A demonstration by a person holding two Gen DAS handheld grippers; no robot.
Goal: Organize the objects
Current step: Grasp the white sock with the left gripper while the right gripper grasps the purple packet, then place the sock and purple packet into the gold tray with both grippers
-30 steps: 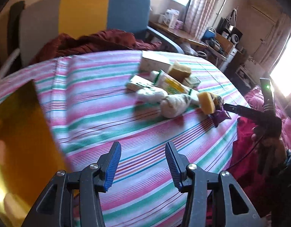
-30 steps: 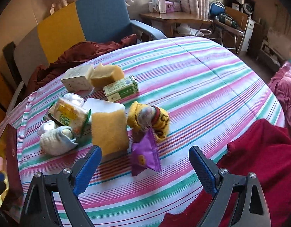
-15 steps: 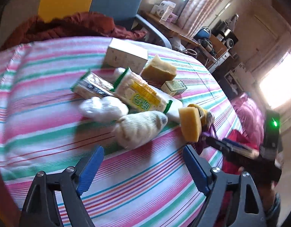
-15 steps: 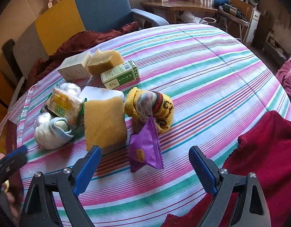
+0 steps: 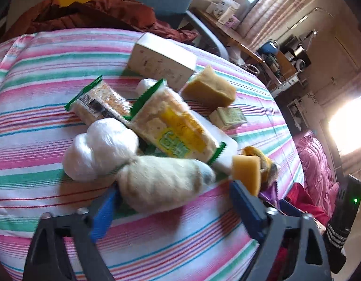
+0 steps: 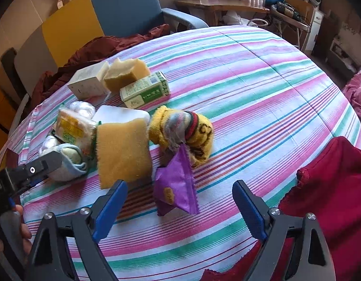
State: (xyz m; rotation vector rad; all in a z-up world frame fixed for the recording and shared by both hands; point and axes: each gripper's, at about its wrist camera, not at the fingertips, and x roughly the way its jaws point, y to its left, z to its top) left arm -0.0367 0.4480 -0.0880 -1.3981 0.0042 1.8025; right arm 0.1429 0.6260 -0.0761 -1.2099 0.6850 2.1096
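Note:
A heap of objects lies on the striped tablecloth [image 6: 262, 89]. My left gripper [image 5: 174, 207] is open, its blue fingers on either side of a rolled cream sock [image 5: 161, 187], which also shows in the right wrist view [image 6: 68, 161]. Behind the sock lie a white plastic bundle [image 5: 98, 147] and two cracker packets [image 5: 175, 128]. My right gripper [image 6: 178, 213] is open and empty, just in front of a purple snack packet [image 6: 175, 185], a yellow sponge [image 6: 123, 149] and a yellow rolled sock [image 6: 182, 135].
A white carton [image 6: 89, 82], a tan foam block [image 6: 126, 72] and a green box [image 6: 145, 91] lie at the back of the heap. A dark red cloth [image 6: 332, 199] lies at the near right edge. A blue and yellow chair [image 6: 124, 7] with a maroon garment stands behind the table.
My left gripper has moved forward over the cloth and now straddles the cream sock. My right gripper has moved slightly closer to the purple packet. Both stayed open.

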